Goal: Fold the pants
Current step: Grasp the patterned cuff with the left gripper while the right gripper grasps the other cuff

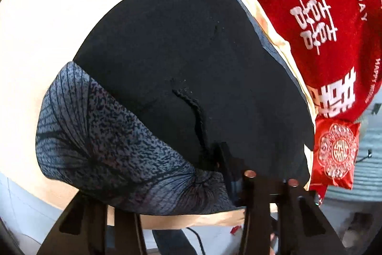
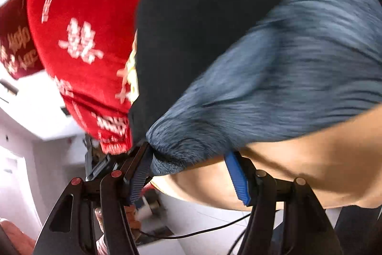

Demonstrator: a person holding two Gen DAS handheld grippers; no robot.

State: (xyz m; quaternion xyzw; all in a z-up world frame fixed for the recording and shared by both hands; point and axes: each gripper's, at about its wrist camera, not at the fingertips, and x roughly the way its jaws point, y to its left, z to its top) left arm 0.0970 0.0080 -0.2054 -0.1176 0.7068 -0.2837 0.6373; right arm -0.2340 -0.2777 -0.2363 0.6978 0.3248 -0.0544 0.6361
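Observation:
The pants [image 1: 186, 68] are black with a grey-blue ribbed waistband and lie flat on a cream table [image 1: 47, 16]. In the left wrist view the waistband [image 1: 100, 135] bunches at the near edge, with a black drawstring on the cloth. My left gripper [image 1: 181, 185] stands wide apart; the waistband lies between its fingers, not pinched. In the right wrist view the pants [image 2: 238, 16] fill the frame. My right gripper [image 2: 191, 171] is open, its blue-padded fingers [image 2: 237, 176] on either side of a waistband corner [image 2: 186, 142] at the table edge.
A red cloth with white characters [image 1: 322, 16] lies just beyond the pants' far side, also in the right wrist view [image 2: 78, 28]. A small red pouch [image 1: 336, 152] sits by the table edge. A cable [image 2: 203, 231] runs across the floor below.

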